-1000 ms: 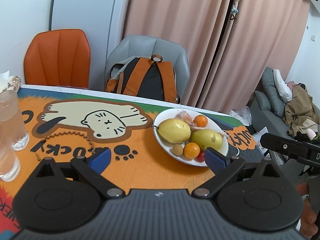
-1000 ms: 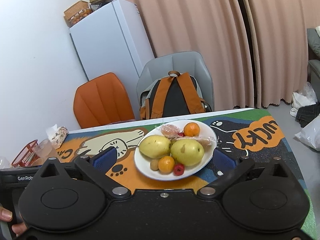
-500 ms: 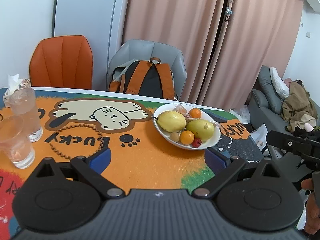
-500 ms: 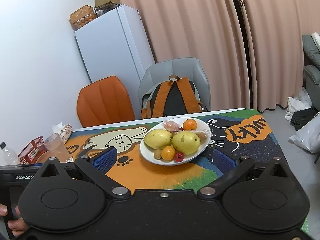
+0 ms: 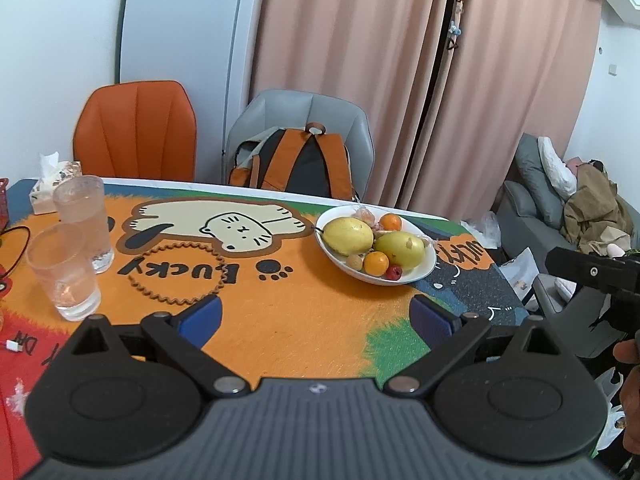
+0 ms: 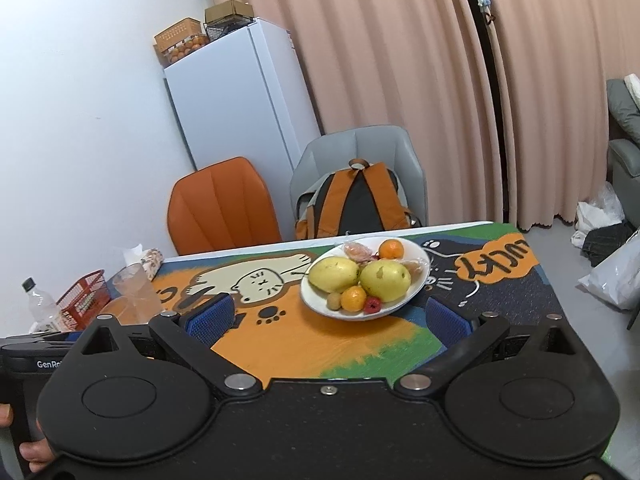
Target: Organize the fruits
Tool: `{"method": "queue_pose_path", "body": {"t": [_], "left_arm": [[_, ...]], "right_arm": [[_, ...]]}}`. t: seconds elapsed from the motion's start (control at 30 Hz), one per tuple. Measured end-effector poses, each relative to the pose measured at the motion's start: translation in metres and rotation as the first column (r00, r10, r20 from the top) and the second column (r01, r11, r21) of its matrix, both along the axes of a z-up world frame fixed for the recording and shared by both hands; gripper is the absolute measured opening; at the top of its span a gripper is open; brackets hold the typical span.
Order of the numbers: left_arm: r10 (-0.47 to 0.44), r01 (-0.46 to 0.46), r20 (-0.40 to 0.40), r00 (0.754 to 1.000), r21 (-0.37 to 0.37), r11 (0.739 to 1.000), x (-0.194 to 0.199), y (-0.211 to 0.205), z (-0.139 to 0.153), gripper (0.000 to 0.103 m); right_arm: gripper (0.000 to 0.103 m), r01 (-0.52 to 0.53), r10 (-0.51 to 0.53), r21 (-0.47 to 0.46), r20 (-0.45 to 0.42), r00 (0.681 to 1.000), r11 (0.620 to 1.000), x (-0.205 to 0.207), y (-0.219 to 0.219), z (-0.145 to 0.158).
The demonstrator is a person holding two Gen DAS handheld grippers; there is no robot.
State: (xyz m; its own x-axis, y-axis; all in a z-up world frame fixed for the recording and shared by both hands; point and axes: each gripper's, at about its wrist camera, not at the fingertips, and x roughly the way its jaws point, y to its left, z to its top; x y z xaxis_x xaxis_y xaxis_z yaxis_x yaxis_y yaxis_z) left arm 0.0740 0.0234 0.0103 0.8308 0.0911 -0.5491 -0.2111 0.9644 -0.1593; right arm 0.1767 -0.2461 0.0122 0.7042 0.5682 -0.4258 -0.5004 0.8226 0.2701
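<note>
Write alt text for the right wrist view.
A white plate of pears, oranges and small fruits sits on a cartoon-cat table mat, ahead of the open, empty right gripper. Behind stand two chairs, a backpack and a fridge.

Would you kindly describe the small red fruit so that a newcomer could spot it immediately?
Find the white plate on the cartoon-cat table mat, in front of the grey chair holding a backpack. The small red fruit sits at the plate's near rim, beside a small orange. It is the only red piece, far smaller than the two yellow-green fruits behind.
</note>
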Motion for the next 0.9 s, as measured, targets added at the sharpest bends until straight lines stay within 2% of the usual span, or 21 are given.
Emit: {"method": "queue_pose_path", "body": {"t": [0.57,0.9], "left_arm": [[0.001,-0.002,0.040,0.999,0.022,1.000,-0.044,0.002,0.008,0.100],[0.003,-0.004,0.042,0.999,0.025,1.000,-0.049,0.001,0.008,0.100]], "right_arm": [[0.103,-0.066,0.066,-0.025,0.023,0.998,0.998,-0.044,0.006,0.001],[0.103,-0.071,0.071,-0.017,0.026,0.997,0.997,-0.050,0.006,0.001]]}}
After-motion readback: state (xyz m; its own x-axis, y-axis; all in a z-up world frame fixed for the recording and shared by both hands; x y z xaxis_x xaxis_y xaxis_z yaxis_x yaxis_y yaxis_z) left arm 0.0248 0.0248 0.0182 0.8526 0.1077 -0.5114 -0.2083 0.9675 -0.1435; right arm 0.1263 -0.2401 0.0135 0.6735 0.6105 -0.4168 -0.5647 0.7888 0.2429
